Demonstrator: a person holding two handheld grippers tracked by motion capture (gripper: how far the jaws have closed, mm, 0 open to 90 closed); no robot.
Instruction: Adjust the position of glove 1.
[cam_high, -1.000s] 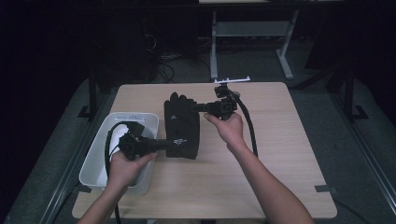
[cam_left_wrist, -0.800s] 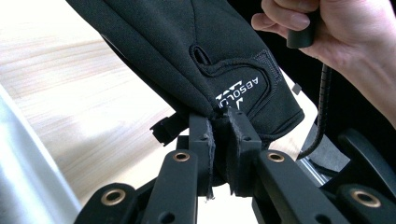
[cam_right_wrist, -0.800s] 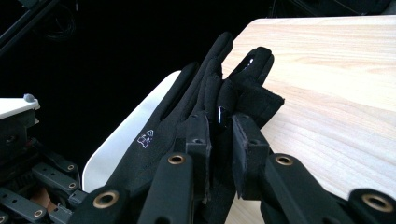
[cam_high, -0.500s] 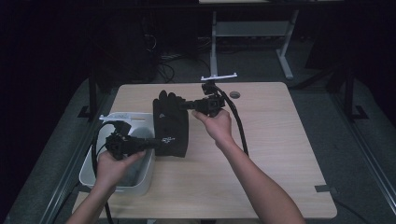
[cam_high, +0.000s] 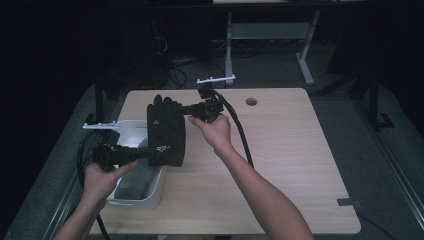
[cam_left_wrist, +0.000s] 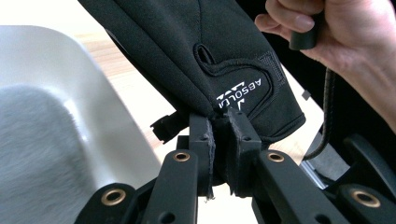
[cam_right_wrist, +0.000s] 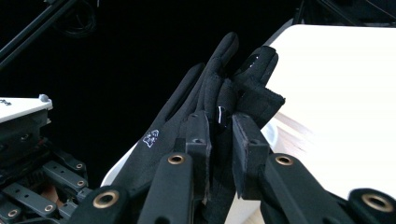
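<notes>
A: Left of centre in the high view, the left gripper (cam_high: 152, 151) has its jaws pinched tight on the cuff edge of one black glove (cam_high: 166, 131). Its own view shows the pads meeting on the fabric just under the white lettering.

B: Noted. Right gripper (cam_high: 186, 109)?

A: Closed on the finger end of the same glove, upper centre of the frame. The right gripper view has the bunched black fingers squeezed between its pads.

B: Glove condition?

A: Black, soft fabric, white logo print on the back and a stitched tab near the cuff. It hangs stretched between the two grippers, lifted off the table (cam_high: 290, 150), and overlaps the right rim of the white bin (cam_high: 150, 192) at lower left.

B: Counts?

A: Grippers: two. Hands: two, one on each gripper. Glove: one. Bin: one, with something grey (cam_high: 131, 186) lying in it; what it is I cannot tell.
</notes>
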